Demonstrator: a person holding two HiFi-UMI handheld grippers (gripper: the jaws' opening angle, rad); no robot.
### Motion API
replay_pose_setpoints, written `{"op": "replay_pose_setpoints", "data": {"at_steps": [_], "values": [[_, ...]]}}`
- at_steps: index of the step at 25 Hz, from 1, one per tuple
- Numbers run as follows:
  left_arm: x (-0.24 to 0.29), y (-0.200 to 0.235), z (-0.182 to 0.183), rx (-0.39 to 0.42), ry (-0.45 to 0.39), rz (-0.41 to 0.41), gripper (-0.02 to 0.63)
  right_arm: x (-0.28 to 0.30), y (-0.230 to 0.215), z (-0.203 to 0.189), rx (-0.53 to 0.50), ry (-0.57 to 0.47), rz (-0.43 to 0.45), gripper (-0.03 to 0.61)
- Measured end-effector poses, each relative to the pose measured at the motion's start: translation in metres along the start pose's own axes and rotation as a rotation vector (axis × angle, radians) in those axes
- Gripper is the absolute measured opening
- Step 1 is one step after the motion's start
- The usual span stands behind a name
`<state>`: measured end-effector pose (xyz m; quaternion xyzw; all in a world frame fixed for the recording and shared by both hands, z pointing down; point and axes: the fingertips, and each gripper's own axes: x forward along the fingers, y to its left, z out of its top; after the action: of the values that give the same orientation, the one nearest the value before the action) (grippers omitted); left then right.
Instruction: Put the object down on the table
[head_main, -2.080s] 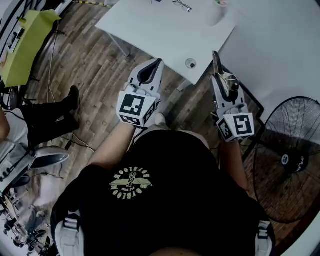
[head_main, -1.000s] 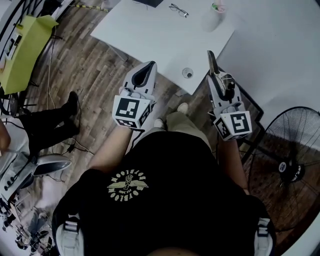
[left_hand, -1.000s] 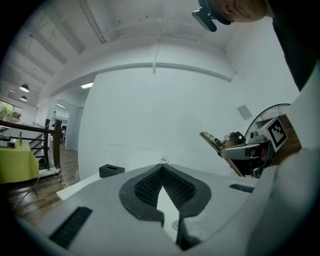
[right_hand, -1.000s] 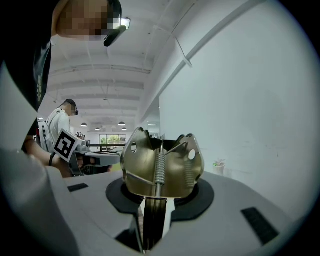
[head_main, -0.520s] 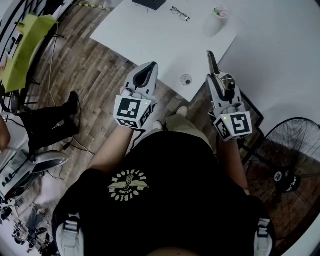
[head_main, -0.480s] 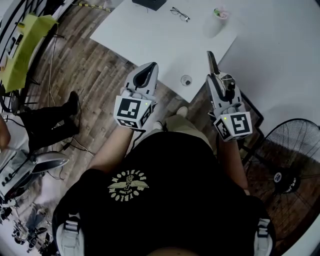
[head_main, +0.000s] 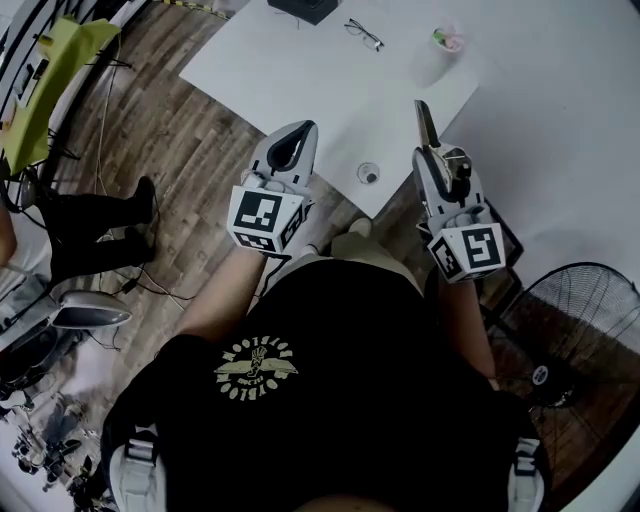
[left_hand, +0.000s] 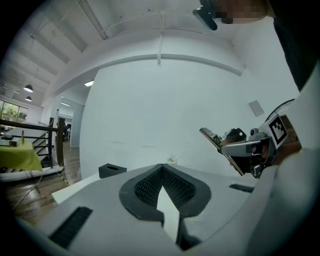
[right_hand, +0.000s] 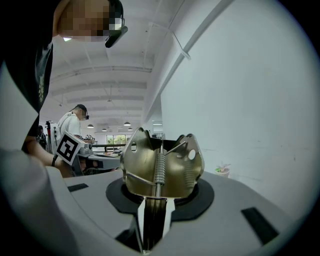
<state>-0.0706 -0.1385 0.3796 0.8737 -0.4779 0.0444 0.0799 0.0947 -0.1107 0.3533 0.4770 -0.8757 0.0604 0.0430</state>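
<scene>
As the person has stepped closer, the white table (head_main: 300, 70) now lies just ahead of both tools. The left gripper (head_main: 300, 135) is closed on nothing, short of the table's edge. The right gripper (head_main: 434, 152) is clamped on the brass spring clip (head_main: 425, 120), which stands upright from its jaws and appears over the table's near edge, so only the lowering and release seem left

Left gripper (head_main: 303, 130), right gripper (head_main: 436, 152): two. One each: metal clip (right_hand: 142, 172), table (head_main: 300, 70), glasses (head_main: 364, 34), cup (head_main: 440, 56), black box (head_main: 305, 8); probably fan (head_main: 570, 345).
</scene>
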Motion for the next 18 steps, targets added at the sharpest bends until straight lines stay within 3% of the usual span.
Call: {"op": "replay_pose_setpoints", "data": {"at_steps": [12,18], "values": [[0.046,-0.010,0.022,0.023,-0.026,0.071,0.006,0.024,-0.050,0.019,-0.017,-0.040,0.101,0.109],[0.055,-0.012,0.014,-0.001,-0.012,0.134,0.006,0.027,-0.073,0.019,-0.007,-0.050,0.137,0.109]]}}
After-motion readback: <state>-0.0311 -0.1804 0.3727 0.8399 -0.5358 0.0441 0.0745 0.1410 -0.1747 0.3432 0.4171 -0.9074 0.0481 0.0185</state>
